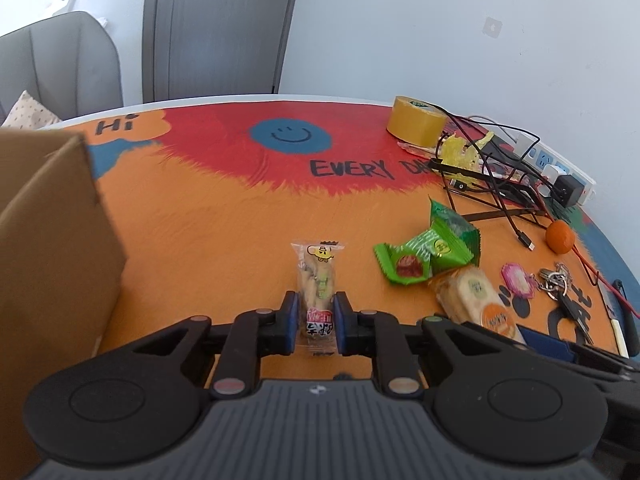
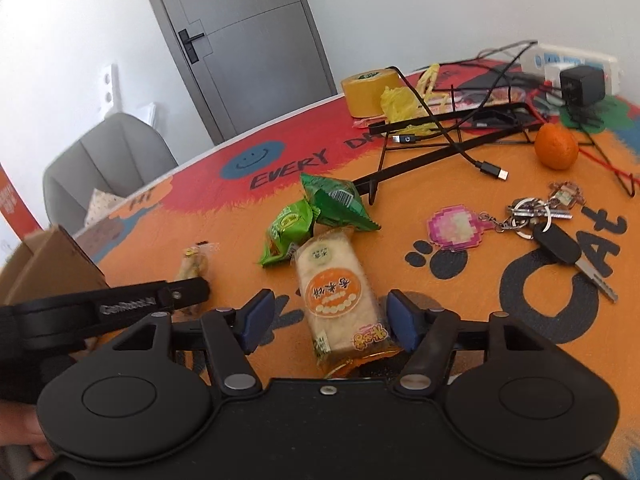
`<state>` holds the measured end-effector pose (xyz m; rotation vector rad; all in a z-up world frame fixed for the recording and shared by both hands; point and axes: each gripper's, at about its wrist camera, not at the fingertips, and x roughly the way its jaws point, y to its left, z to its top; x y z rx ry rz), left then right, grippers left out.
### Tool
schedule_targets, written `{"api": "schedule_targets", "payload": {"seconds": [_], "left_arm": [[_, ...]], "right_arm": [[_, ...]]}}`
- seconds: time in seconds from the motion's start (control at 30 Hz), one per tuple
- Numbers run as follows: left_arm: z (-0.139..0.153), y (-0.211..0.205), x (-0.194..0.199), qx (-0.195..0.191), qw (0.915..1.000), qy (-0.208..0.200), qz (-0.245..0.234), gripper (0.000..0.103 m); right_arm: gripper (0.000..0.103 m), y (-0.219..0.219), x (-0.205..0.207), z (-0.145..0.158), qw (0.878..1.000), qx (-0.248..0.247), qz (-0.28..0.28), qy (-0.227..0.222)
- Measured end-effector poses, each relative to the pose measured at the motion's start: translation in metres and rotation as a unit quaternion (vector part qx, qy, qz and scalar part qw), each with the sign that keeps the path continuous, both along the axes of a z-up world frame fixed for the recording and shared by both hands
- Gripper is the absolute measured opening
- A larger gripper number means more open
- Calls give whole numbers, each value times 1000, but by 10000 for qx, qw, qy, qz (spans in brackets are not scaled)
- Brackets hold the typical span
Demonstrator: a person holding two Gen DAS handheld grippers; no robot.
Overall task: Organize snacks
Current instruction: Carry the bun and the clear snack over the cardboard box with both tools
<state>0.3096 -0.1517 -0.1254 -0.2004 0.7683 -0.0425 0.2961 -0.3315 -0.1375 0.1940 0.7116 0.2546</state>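
My left gripper [image 1: 316, 322] is clamped on the lower end of a slim cracker packet [image 1: 318, 280] lying on the table [image 1: 200, 220]. It looks light, crinkly and crushable. My right gripper [image 2: 328, 318] stands apart around the rice-cracker pack [image 2: 340, 300], not pressing; take its middle. The cardboard box [image 1: 52, 240] waits left.

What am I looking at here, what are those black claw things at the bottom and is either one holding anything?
They are two hand-held grippers, each with a camera looking along its fingers, so each picture is one gripper's own view. In the left one, the left gripper is shut on a clear-wrapped snack. In the right one, the right gripper is open around a rice cracker pack, its pads not touching it. On the orange table mat also lie green snack packets, a tangerine, keys, a tape roll and cables. A cardboard box stands at the left.
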Motion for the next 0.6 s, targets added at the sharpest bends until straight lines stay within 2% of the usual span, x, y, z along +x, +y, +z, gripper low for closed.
{"api": "schedule_targets", "payload": {"seconds": [0.03,0.07,0.17,0.6], "left_arm": [[1,2,-4,-22,10000,-10,15,17],[3,5,-8,-44,10000,-24,35,17],[11,11,-19,-91,9999,-108,73,17],[58,33,-67,-170,9976,-669,91,17]], "right_arm": [[36,4,-2,0,9998,-172,-41,-41],[35,6,-3,1,9997,-242,-38,-40],[35,6,-10,6,10000,-16,8,-42],[35,25,-50,44,9988,182,-17,-450]]}}
